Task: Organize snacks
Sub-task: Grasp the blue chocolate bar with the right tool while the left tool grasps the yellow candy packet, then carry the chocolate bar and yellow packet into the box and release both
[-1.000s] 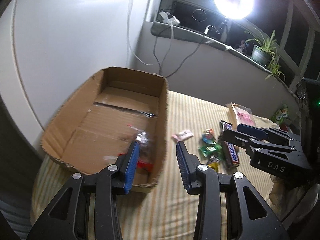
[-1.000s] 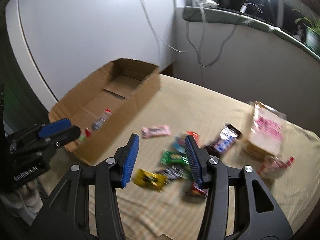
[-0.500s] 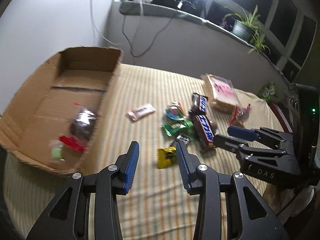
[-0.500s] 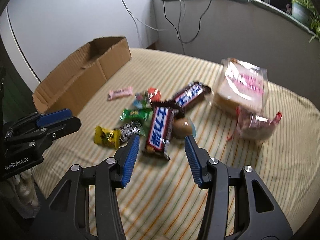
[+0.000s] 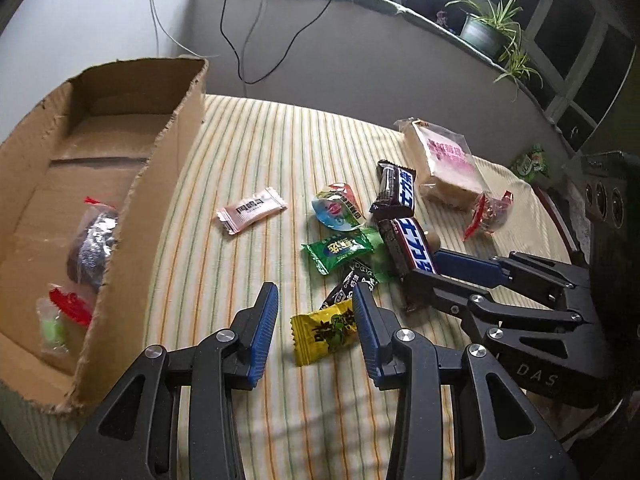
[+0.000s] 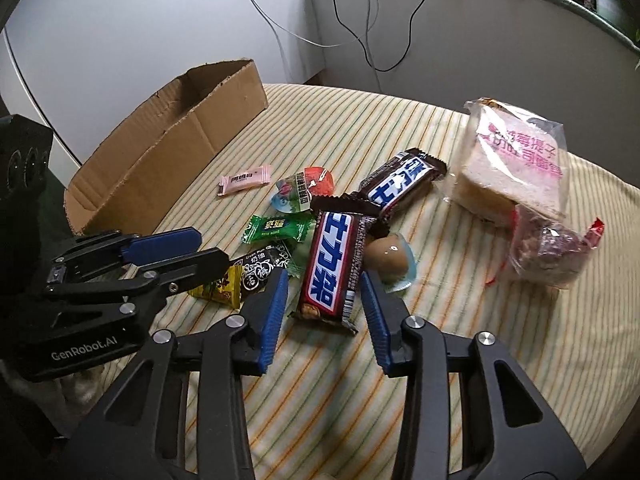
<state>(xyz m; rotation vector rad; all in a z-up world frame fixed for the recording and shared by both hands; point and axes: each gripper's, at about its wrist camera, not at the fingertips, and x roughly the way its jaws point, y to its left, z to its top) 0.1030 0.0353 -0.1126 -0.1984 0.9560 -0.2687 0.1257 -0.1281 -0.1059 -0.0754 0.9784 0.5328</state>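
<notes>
Snacks lie scattered over the striped yellow cloth of the worktop (image 5: pixel 248 152), with the torn brown cardboard box (image 5: pixel 160 184) at the left already holding a few wrapped pieces.

Left tongs (image 5: pixel 314 322) hang partly open and empty, tilted down over the small yellow crinkled candy wrapper (image 5: pixel 325 331). That candy sits right between the two blue pads, slightly nearer the right one, its long axis running across the gap from pad to pad rather than along the fingers. No pad touches it as far as I can see.

Right tongs (image 6: pixel 322 304) straddle the near end of the long brown chocolate bar with blue and white lettering (image 6: pixel 334 266). Its long axis points away from the tongs, almost in line with the fingers, so the pads face its two long sides. The jaws are closing with the bar between them, but a gap shows on each side (no grip yet, I'd say).

Each hand is nearest its own target; the box lies far left of both, closer to the left hand.
</notes>
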